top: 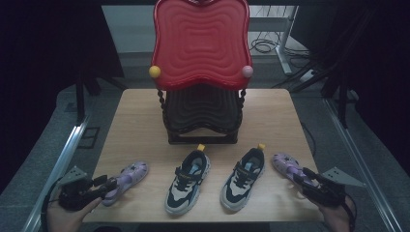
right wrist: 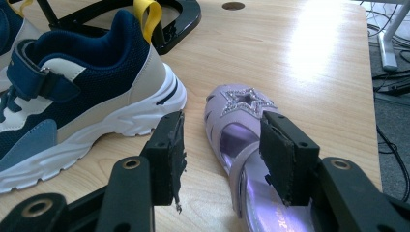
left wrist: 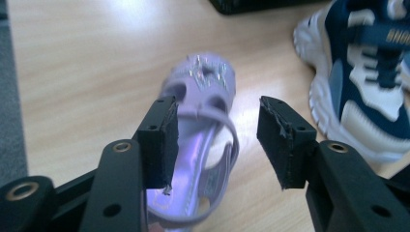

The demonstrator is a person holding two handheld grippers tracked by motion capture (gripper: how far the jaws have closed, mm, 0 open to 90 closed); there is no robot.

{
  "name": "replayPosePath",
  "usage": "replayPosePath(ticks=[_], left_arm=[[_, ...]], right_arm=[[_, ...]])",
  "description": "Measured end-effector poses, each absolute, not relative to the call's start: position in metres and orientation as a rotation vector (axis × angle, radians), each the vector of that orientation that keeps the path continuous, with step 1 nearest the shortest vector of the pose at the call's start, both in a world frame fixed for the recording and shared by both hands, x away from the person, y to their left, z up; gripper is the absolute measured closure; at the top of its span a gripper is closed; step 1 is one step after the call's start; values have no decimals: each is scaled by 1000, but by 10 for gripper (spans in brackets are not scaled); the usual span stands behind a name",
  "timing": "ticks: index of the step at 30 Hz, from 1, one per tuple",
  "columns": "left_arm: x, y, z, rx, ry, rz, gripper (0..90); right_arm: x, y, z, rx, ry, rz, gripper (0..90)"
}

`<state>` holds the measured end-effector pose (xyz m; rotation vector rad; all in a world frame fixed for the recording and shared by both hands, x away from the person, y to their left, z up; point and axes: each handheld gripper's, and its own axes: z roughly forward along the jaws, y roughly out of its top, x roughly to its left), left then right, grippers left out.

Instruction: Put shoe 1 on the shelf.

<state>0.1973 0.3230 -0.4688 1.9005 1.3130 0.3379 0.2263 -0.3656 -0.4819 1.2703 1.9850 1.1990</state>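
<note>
- The left gripper [left wrist: 215,140] has its jaws wide apart, straddling the heel end of the left purple sandal [left wrist: 200,145] at the table's [top: 135,121] front-left.
- The right gripper [right wrist: 220,154] is likewise spread over the right purple sandal [right wrist: 241,145], beside a navy sneaker [right wrist: 72,96].
- Sneaker strap lettering is unreadable.

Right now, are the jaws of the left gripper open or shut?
Open: the left gripper shows a wide gap between its jaws, around the purple star-decorated sandal.

You have four shoes in a row on the counter [top: 145,116]: left sandal [top: 126,177], lilac, toe pointing away; two navy-and-cream sneakers [top: 187,180] [top: 243,178] upright between; right sandal [top: 289,168], lilac with glitter star.
</note>
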Motion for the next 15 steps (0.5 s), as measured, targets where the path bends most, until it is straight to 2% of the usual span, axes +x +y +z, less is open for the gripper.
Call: replayPosePath(ticks=[15], left_arm=[[197,313,-489,2018,1292,267,563]], right_arm=[[226,-371,-483,1295,1968,1196,500]])
